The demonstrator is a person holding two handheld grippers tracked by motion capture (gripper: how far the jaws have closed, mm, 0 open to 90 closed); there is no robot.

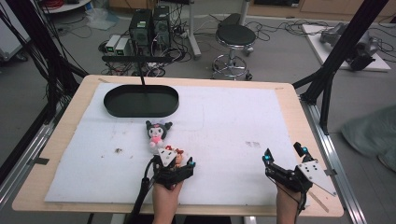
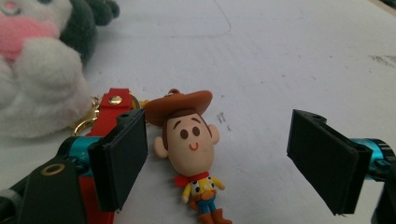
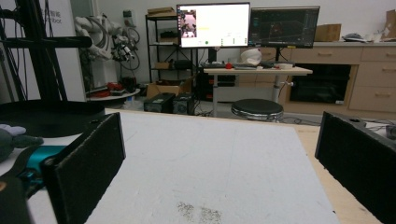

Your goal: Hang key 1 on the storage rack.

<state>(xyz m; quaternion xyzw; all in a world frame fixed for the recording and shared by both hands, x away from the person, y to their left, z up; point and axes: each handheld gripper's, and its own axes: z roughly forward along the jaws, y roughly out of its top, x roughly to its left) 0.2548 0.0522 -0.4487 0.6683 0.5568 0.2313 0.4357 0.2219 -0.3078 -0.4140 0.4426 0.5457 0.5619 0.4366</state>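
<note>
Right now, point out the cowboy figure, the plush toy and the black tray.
cowboy figure (image 2: 190, 140): left gripper view, on its face.
plush toy (image 1: 156, 133): high view, on its pink and white front.
black tray (image 1: 175, 103): high view, on its right rim.

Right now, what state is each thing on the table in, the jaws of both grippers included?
Cowboy keychain: lying flat between the left jaws, not gripped.
Plush toy: lying on the mat, untouched.
Black tray: empty.
Left gripper: jaws open around the keychain.
Right gripper: jaws open, holding nothing.
</note>
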